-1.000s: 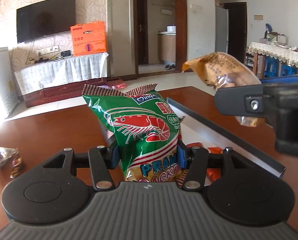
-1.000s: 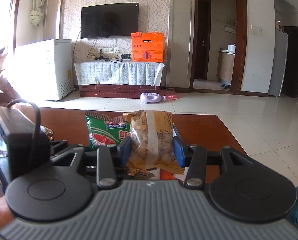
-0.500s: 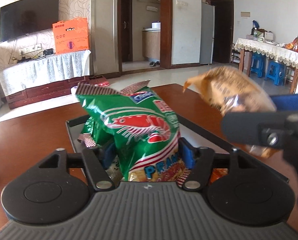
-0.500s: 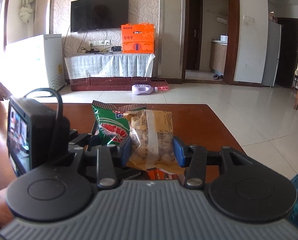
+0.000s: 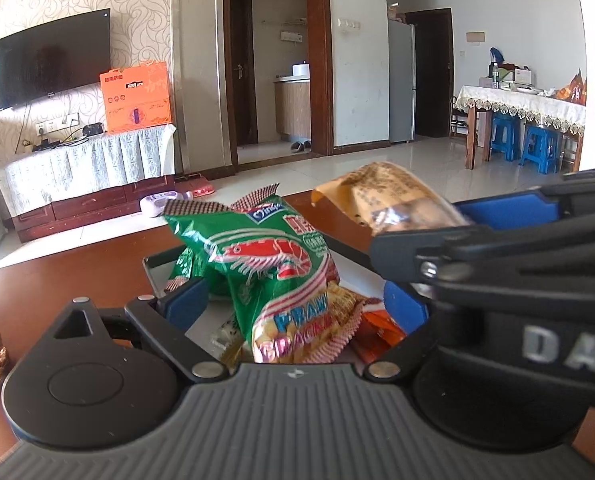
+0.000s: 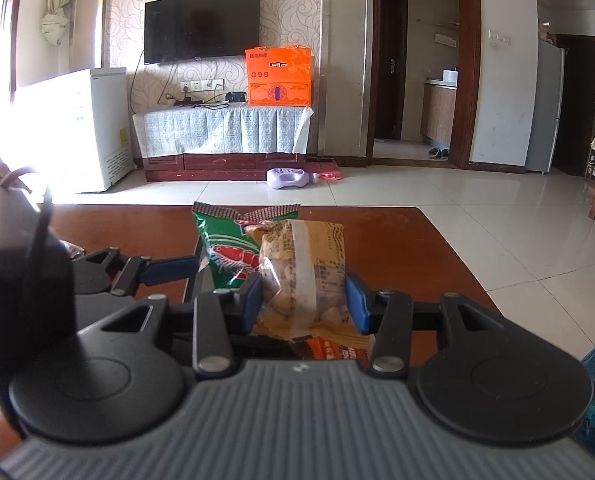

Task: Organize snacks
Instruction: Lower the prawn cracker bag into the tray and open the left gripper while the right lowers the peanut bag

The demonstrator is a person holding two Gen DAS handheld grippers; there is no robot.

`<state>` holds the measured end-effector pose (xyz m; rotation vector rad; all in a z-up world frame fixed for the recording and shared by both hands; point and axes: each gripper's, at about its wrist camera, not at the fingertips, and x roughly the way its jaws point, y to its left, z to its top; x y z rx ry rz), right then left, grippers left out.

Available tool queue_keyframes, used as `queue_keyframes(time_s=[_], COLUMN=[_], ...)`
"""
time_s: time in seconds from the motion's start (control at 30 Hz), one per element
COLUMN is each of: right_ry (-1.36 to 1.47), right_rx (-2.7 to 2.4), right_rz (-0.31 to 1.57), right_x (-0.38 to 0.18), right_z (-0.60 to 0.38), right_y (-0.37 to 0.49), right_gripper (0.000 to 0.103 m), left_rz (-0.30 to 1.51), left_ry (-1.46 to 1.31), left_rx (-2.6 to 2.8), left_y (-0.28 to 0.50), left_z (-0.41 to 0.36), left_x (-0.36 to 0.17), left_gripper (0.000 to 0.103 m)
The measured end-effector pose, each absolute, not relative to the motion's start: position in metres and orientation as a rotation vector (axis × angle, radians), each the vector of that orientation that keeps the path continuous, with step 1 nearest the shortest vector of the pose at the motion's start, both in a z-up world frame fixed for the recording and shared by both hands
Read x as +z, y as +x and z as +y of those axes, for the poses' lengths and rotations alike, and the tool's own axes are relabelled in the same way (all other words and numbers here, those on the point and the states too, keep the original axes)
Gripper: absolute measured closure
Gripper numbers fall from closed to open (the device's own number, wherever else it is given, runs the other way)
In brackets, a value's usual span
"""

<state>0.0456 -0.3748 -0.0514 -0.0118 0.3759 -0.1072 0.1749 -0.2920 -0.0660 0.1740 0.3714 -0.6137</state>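
- The left claw [image 5: 295, 300] has its two blue pads spread wide; one green prawn-cracker bag [image 5: 273, 268] stands between them, gripped by neither, leaning over the grey-rimmed tray [image 5: 153, 264].
- A second green bag [image 5: 187, 258] lies in the tray behind it.
- The right claw [image 6: 303, 300] is closed on one yellow nut packet [image 6: 303, 268], held above the tray.
- One orange packet [image 5: 379, 330] lies in the tray.
- The brown wooden worktop [image 6: 397, 240] carries the tray.

A dark television [image 6: 202, 26] hung on the swirl-patterned wall [image 6: 289, 0] above a cloth-draped cabinet [image 6: 221, 136] bearing an orange box [image 6: 279, 76]. Pale floor tiles [image 6: 497, 216] reflected strong light from the left. Blue stools [image 5: 537, 152] stood beneath a lace-covered table [image 5: 517, 104].
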Motion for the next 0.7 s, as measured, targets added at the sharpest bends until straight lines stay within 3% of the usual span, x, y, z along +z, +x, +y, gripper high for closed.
queue_keyframes(time_s=[0.7], right_ry=[-0.024], right_rx=[-0.104], right_rz=[0.479], right_x=[-0.070], right_z=[-0.367], right_y=[0.037], right_gripper=[0.055], left_rz=[0.401], left_ry=[0.261], left_rx=[-0.606], left_y=[0.072], left_z=[-0.226], left_x=[-0.081], left_gripper=[0.006])
